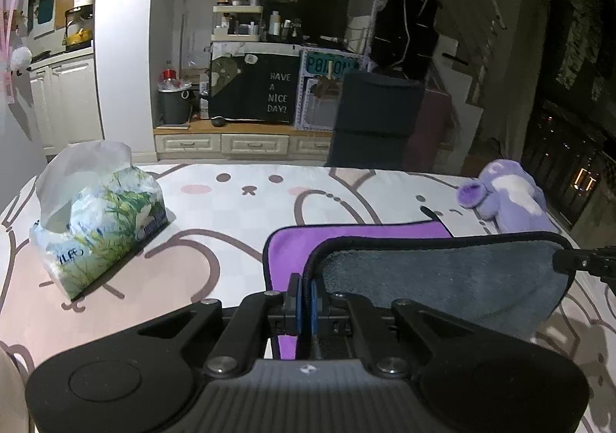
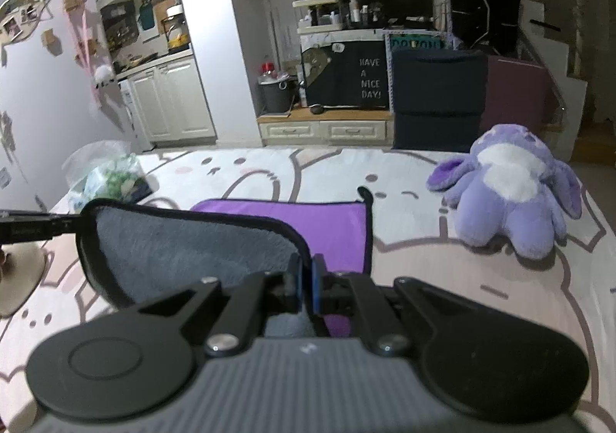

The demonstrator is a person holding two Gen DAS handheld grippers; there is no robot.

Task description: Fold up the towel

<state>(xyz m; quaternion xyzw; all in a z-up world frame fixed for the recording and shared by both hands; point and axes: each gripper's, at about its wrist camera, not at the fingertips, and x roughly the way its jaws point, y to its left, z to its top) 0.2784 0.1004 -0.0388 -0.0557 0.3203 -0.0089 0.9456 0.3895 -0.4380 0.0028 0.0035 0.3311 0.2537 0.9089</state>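
1. The towel [image 1: 442,279] lies on the cartoon-print surface [image 1: 231,202], purple face up at the far end, with its near edge lifted so the grey underside faces both cameras. In the left wrist view it fills the area from 12 to 3 o'clock of the jaws.

2. The left gripper [image 1: 304,302] has its blue pads clenched on the black-piped hem at the towel's left corner. The right gripper [image 2: 307,286] is likewise clamped on the right corner. Each bite looks shallow, taking little more than the piping.

3. Likely slip: if the two hands pull apart while carrying the edge forward, the thin hem could slide out of one pair of jaws and that corner would drop.

4. Likely skew: uneven travel between the hands would land the near edge crooked over the purple half.

5. The far half is unpinned, so dragging instead of lifting may bunch the whole cloth toward 12 o'clock.

6. The purple plush toy [image 2: 508,190] sits near 2 o'clock of the right gripper and the tissue pack [image 1: 100,217] at 10 o'clock of the left; a wide swing could nudge either.
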